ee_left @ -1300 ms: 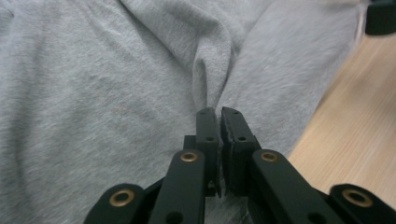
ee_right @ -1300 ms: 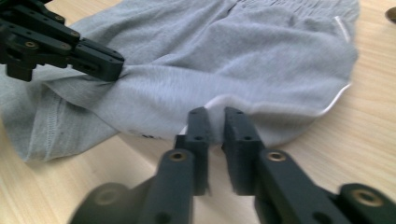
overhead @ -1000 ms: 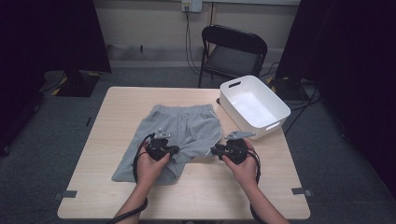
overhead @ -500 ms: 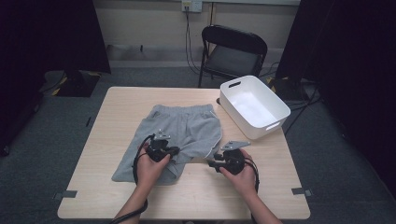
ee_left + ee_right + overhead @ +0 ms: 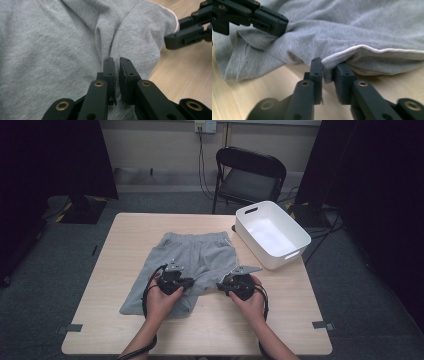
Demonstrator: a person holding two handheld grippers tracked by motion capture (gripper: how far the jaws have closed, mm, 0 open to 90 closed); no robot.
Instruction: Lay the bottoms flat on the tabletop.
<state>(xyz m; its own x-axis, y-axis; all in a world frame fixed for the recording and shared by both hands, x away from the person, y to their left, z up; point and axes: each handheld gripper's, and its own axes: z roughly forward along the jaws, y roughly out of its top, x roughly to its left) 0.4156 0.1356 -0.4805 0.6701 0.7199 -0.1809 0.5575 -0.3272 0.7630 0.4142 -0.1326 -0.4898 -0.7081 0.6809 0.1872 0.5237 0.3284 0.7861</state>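
I am pinching the grey shorts (image 5: 192, 265) near the table's (image 5: 110, 270) front edge with my left hand-held gripper (image 5: 117, 67); my right hand-held gripper (image 5: 328, 70) has just been closing onto the hem, folding not yet begun.

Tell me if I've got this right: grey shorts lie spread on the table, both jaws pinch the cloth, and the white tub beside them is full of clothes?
Not quite: the high view shows the white tub empty. The grey shorts and the pinching are as you say.
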